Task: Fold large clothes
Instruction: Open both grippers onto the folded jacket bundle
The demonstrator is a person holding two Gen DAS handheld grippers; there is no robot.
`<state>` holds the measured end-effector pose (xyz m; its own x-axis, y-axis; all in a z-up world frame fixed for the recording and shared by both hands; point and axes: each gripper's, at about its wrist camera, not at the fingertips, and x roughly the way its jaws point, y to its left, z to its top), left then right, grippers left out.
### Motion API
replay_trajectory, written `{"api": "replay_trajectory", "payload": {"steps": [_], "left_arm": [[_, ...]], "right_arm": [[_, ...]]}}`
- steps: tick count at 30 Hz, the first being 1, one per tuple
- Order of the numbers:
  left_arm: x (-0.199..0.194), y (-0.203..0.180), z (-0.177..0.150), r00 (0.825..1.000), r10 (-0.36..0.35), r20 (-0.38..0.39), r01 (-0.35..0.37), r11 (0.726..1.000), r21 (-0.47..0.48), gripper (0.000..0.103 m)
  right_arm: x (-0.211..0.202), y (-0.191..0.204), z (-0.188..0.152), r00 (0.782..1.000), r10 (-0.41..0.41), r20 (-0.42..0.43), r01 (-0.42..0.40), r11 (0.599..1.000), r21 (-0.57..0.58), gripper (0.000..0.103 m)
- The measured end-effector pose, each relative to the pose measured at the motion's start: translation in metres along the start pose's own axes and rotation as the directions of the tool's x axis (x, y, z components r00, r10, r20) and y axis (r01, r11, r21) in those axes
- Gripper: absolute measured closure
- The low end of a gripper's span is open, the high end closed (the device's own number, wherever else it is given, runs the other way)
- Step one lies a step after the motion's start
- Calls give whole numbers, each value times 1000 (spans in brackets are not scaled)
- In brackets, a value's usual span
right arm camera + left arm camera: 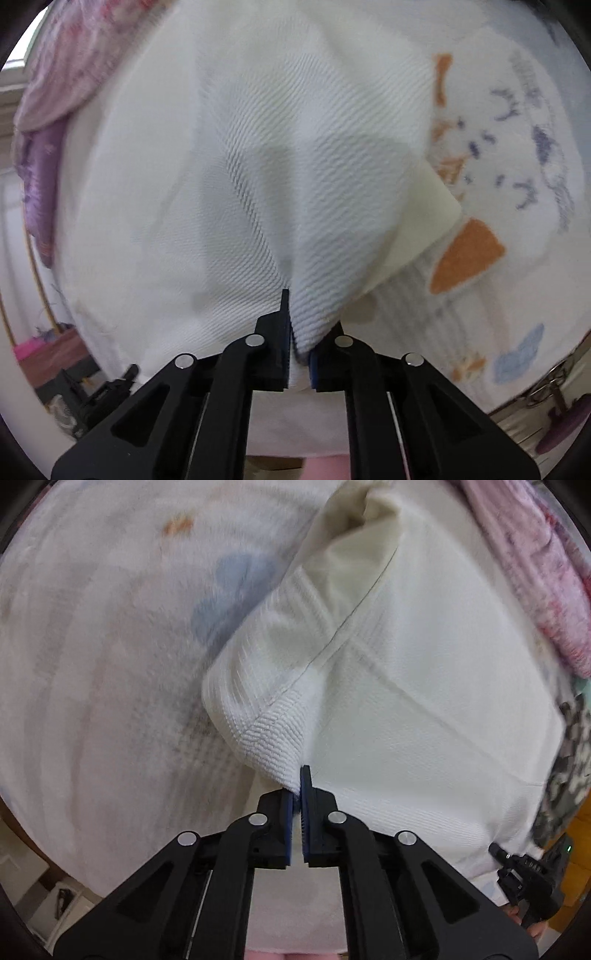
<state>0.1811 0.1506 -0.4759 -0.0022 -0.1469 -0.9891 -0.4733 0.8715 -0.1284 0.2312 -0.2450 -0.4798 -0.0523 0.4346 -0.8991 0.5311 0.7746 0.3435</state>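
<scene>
A: Where was the white ribbed garment?

B: It lay across a printed bedsheet, with its near edge lifted. In the left wrist view it filled the frame from 12 to 4 o'clock, and a cream lining showed at about 1 o'clock where a layer had turned back.

A: And the jaws?

B: The left gripper was clenched on a ribbed corner of the garment. The right gripper was likewise clamped on a bunched fold of the same cloth. From the left view the right gripper sat at about 4 o'clock, at the cloth's edge.

A: How far along was the fold?

B: I judged it about midway: one layer looked already doubled over, going by the diagonal crease and seam, but the held edge was not yet laid down and smoothed. Further folds probably remained.

A: Anything around it?

B: A pink-purple blanket was bunched at 10 o'clock in the right view.
</scene>
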Motion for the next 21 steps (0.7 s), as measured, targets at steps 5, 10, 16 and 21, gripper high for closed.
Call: {"api": "replay_trajectory", "payload": {"steps": [5,10,16,21], "left_arm": [[-26,-2,-4,1000,30,-9,-29,997,72,62],[-70,0,5,993,67,100,-79,989,121,33],[-50,-43,69,985,29,170,-49,992,114,25],[-7,-47,85,999,10,31,-13,993,113,103]], "right_arm": [[-14,-3,6,998,-35,-54,36,999,24,32],[-89,-3,14,983,-100,152,111,992,-66,15],[-76,1,77,952,-159,263,203,967,-151,11],[-32,22,115,987,-92,128,117,971,-207,77]]}}
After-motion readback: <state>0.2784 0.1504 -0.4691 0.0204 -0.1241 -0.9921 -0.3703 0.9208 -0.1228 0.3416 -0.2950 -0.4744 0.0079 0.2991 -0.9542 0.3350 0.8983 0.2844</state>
